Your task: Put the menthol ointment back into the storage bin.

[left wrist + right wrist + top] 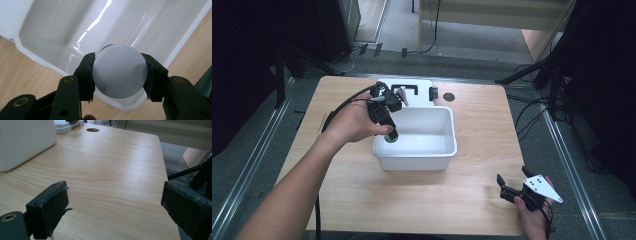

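Note:
A white plastic tub (414,162) stands in the middle of the wooden table (472,130). My left gripper (390,134) hangs over the tub's left rim, pointing down. It is shut on a round white object with a green edge (119,75), which sits between the jaws of the left gripper (118,57) above the tub's glossy inside (75,27). My right gripper (504,187) is held low near the table's front right corner. In the right gripper view, the right gripper (115,202) stands wide open over bare wood, with the tub's wall (25,140) at far left.
A white stand with a black handle (404,89) and a small black part (433,92) sits behind the tub. A round hole (448,96) is in the tabletop beside it. Black tripod legs and cables (532,107) lie on the floor to the right.

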A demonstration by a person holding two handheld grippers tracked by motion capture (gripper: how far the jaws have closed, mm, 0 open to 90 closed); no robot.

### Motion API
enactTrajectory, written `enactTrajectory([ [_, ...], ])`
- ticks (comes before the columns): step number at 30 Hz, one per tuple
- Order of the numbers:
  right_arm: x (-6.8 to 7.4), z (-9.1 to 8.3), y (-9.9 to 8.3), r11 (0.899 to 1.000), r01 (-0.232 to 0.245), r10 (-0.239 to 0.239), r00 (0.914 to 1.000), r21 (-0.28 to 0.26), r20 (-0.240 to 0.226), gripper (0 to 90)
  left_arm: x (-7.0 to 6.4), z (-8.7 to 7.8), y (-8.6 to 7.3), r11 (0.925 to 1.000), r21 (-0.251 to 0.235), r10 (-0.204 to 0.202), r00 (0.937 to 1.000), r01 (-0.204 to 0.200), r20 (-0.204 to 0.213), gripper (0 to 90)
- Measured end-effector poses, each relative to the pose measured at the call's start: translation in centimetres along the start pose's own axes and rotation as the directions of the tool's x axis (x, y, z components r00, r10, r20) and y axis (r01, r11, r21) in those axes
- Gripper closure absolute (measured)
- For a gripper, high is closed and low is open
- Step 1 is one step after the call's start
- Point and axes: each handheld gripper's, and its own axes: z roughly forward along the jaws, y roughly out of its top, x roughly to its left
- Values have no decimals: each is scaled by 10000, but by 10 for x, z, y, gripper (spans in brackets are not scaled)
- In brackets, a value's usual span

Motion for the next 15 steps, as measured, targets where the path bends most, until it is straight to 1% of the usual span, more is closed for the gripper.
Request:
enactTrajectory([
  [1, 0, 0, 0, 10000, 2, -2, 10000, -4, -6, 74, 0, 0, 0, 10000, 0, 0, 10000, 0, 0, 511],
  [4, 0, 0, 0, 10000, 12, -12, 10000, -8, -3, 76, 0, 11, -1, 9999, 18, 164, 9999, -164, 39, 511],
  [6, 0, 0, 0, 10000, -15, 15, 10000, -23, 42, 106, 1, 17, -1, 9998, 49, 204, 9998, -204, 33, 511],
  [7, 0, 0, 0, 10000, -15, 15, 10000, -23, 42, 106, 1, 17, -1, 9998, 49, 204, 9998, -204, 33, 511],
  [8, 0, 0, 0, 10000, 4, -4, 10000, -13, 41, 128, 1, 21, -1, 9998, 62, 166, 9999, -166, 46, 511],
  [9, 0, 0, 0, 10000, 4, -4, 10000, -13, 41, 128, 1, 21, -1, 9998, 62, 166, 9999, -166, 46, 511],
  [10, 0, 0, 0, 10000, 1, -1, 10000, -18, 55, 128, 2, 25, -1, 9999, 53, 158, 9999, -158, 49, 511],
  [15, 0, 0, 0, 10000, -31, 31, 10000, -23, 57, 128, 2, 36, 0, 9995, 217, 214, 9998, -214, 13, 511],
])
